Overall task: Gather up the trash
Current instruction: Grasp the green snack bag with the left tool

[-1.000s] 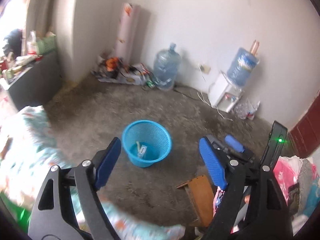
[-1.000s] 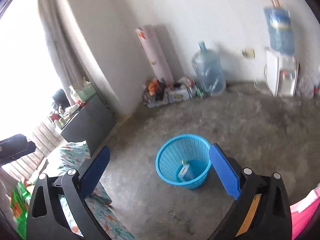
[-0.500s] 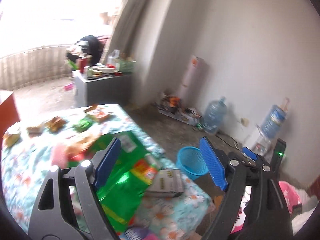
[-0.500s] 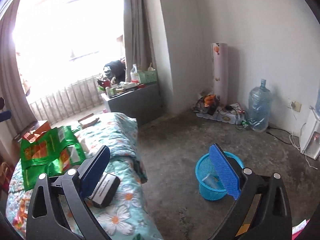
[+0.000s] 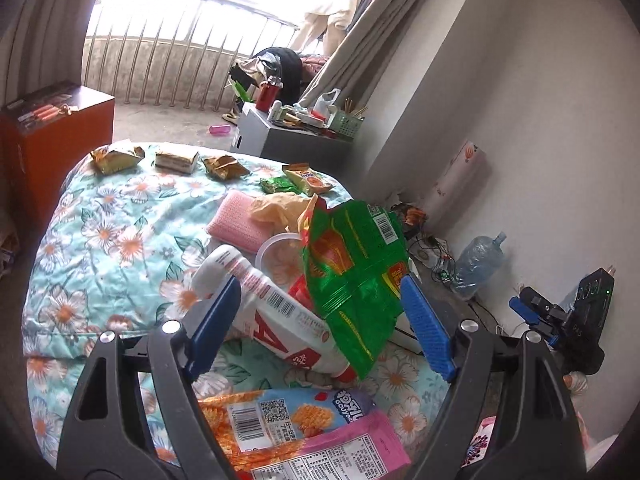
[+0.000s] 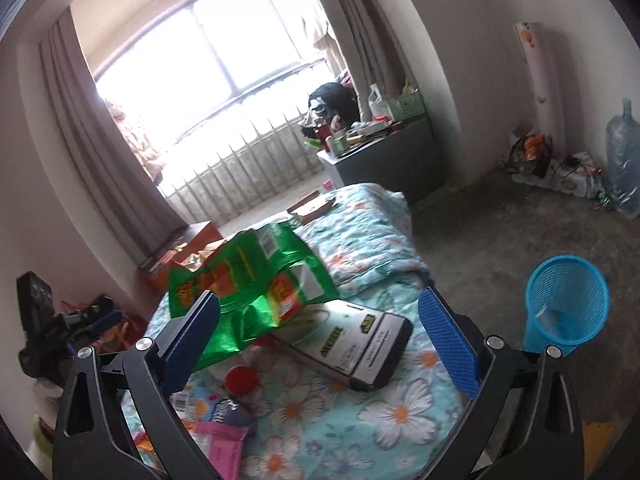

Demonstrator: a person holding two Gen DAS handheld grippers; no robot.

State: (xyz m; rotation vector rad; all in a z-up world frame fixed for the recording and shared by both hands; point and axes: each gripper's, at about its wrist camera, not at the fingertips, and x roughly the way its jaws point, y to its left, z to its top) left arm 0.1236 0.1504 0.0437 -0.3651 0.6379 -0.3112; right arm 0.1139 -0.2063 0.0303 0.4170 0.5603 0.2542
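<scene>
1. The bed (image 5: 100,248), under a floral cover, carries the trash.
2. The blue basket (image 6: 568,304) stands on the floor to the bed's right.
3. A green bag (image 5: 352,272) lies over a white bottle (image 5: 272,312) and against a dark box (image 6: 352,340).
4. The left gripper (image 5: 320,320) hangs over the bottle, jaws wide and empty.
5. The right gripper (image 6: 320,336) hangs over the box, jaws wide and empty.

Daylight is streaming in from the window (image 6: 224,40) ahead of each hand-held gripper (image 5: 320,320), overexposing the panes to white glare. The wall (image 5: 540,120) to the right is staying evenly lit; shadows are lying soft. Fisheye distortion is bowing straight lines, and dark vignetting is rounding the corners. Nearby wrappers (image 5: 352,272) are appearing slightly soft.
</scene>
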